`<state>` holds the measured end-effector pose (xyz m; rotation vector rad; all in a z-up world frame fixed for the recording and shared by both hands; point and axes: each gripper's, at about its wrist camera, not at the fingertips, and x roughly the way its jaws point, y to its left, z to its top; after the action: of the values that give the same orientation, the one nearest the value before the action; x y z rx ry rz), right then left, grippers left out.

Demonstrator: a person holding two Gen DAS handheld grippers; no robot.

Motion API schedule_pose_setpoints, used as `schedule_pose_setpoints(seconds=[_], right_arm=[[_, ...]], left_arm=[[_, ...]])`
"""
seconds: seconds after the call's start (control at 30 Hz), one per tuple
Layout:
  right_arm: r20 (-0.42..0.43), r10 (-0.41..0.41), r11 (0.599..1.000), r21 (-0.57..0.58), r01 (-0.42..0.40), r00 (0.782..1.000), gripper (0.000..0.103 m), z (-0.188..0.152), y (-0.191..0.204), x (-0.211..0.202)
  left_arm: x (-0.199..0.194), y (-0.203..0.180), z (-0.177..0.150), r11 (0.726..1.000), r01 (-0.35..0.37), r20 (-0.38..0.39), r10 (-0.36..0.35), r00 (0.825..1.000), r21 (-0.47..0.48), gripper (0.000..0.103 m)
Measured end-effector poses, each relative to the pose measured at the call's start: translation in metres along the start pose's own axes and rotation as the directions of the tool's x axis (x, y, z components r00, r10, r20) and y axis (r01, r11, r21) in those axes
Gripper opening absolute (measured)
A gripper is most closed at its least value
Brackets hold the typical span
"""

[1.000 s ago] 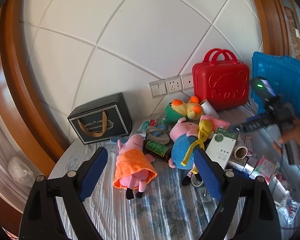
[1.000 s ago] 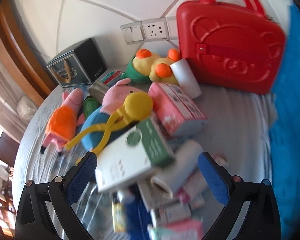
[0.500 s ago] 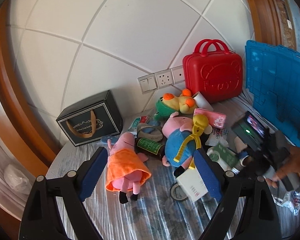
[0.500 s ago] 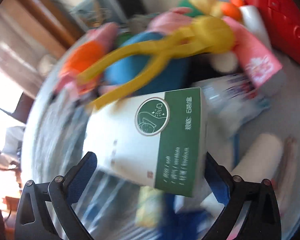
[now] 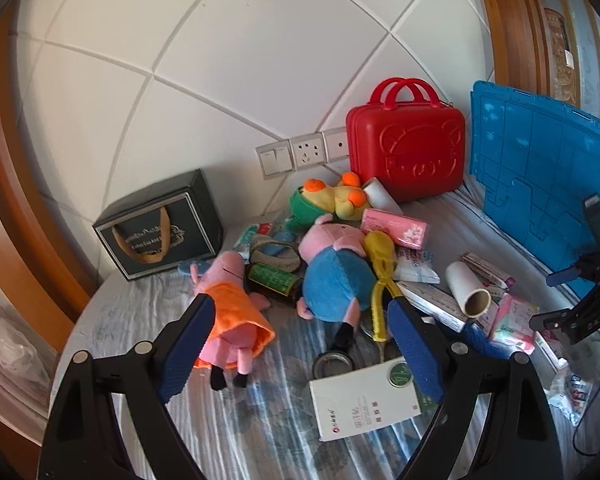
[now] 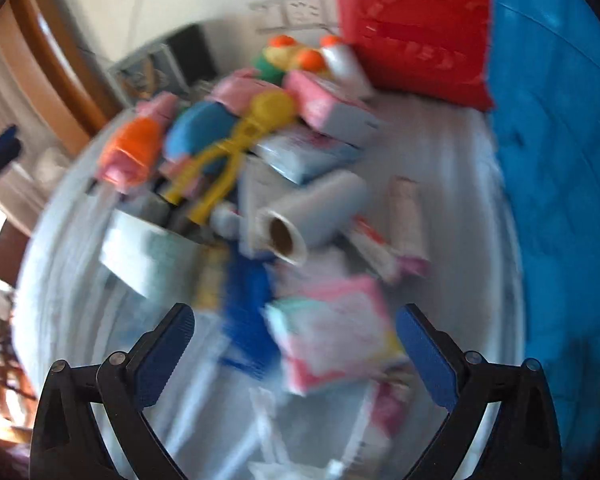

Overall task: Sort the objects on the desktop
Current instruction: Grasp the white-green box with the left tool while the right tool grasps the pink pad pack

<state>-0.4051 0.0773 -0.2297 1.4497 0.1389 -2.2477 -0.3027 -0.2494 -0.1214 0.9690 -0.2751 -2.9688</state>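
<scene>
Round table with a blue-grey patterned cloth (image 5: 148, 312), set against a white panelled wall; contents listed from left to right as the left wrist view shows them.

Black gift box with gold rope handle (image 5: 160, 232), upright at the far left by the wall; pig plush in orange dress (image 5: 232, 312), lying on its back near the box; dark green-labelled bottle (image 5: 274, 280), on its side between the two pig plush toys; pig plush in blue (image 5: 336, 276), lying at the middle of the heap; green and yellow plush with orange eyes (image 5: 328, 200), behind it near the wall sockets (image 5: 304, 152); yellow plastic tongs (image 5: 382, 276), lying along the blue plush's right side; white and green carton (image 5: 364, 400), flat on the cloth at the near edge, apart from the heap; pink tissue pack (image 5: 394, 226); red toy suitcase (image 5: 406, 148), upright against the wall; white roll with cardboard core (image 5: 468, 288), among small packets; blue crate lid (image 5: 540, 184), leaning at the far right.

Left gripper (image 5: 296, 344): jaws wide apart, nothing between the pads, held above the cloth in front of the plush toys.

Right gripper (image 6: 296, 356): jaws wide apart and empty, above a pink and white packet (image 6: 336, 332); its view is heavily blurred.
</scene>
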Motion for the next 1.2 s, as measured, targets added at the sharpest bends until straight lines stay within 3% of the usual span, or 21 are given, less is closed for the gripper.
schedule_pose_setpoints(seconds=[0.1, 0.3, 0.37, 0.5, 0.6, 0.7, 0.77, 0.83, 1.0, 1.2], right_arm=[[-0.028, 0.004, 0.999, 0.041, -0.003, 1.000, 0.082, -0.017, -0.017, 0.007], [-0.073, -0.029, 0.999, -0.037, 0.027, 0.997, 0.081, -0.017, -0.009, 0.041], [-0.080, -0.053, 0.995, -0.089, 0.046, 0.995, 0.083, -0.014, -0.011, 0.051], [-0.088, -0.090, 0.984, -0.161, 0.075, 0.992, 0.100, -0.005, -0.009, 0.065], [-0.098, -0.111, 0.979, -0.182, 0.092, 0.989, 0.102, 0.001, -0.008, 0.079], [-0.158, -0.111, 0.984, -0.158, 0.086, 0.981, 0.102, 0.000, -0.013, 0.091], [-0.174, -0.134, 0.984, -0.137, 0.111, 0.976, 0.100, -0.005, -0.016, 0.093], [-0.140, -0.109, 0.991, -0.099, 0.095, 0.984, 0.100, -0.007, -0.017, 0.080], [-0.100, -0.123, 0.991, -0.056, 0.118, 0.987, 0.100, -0.003, -0.019, 0.055], [-0.080, -0.133, 0.990, 0.045, 0.137, 0.988, 0.100, -0.008, -0.019, 0.039]], left_arm=[[-0.004, -0.010, -0.006, 0.999, 0.003, -0.014, -0.002, 1.000, 0.040, 0.089], [-0.021, -0.014, -0.014, 0.999, 0.001, -0.027, 0.000, 1.000, 0.050, 0.089], [-0.027, -0.016, -0.021, 0.999, -0.001, -0.042, 0.003, 0.999, 0.046, 0.089], [-0.032, -0.022, -0.039, 0.999, 0.000, -0.079, 0.003, 0.997, 0.045, 0.089], [-0.028, -0.029, -0.053, 0.996, 0.061, -0.103, -0.054, 0.993, 0.071, 0.089], [-0.014, -0.040, -0.065, 0.971, 0.153, -0.153, -0.126, 0.980, 0.182, 0.089], [-0.001, -0.047, -0.072, 0.941, 0.217, -0.194, -0.169, 0.966, 0.260, 0.089], [0.009, -0.051, -0.077, 0.906, 0.275, -0.225, -0.210, 0.952, 0.321, 0.089], [0.039, -0.066, -0.086, 0.769, 0.387, -0.305, -0.259, 0.917, 0.508, 0.089], [0.071, -0.062, -0.075, 0.633, 0.526, -0.368, -0.376, 0.850, 0.568, 0.089]])
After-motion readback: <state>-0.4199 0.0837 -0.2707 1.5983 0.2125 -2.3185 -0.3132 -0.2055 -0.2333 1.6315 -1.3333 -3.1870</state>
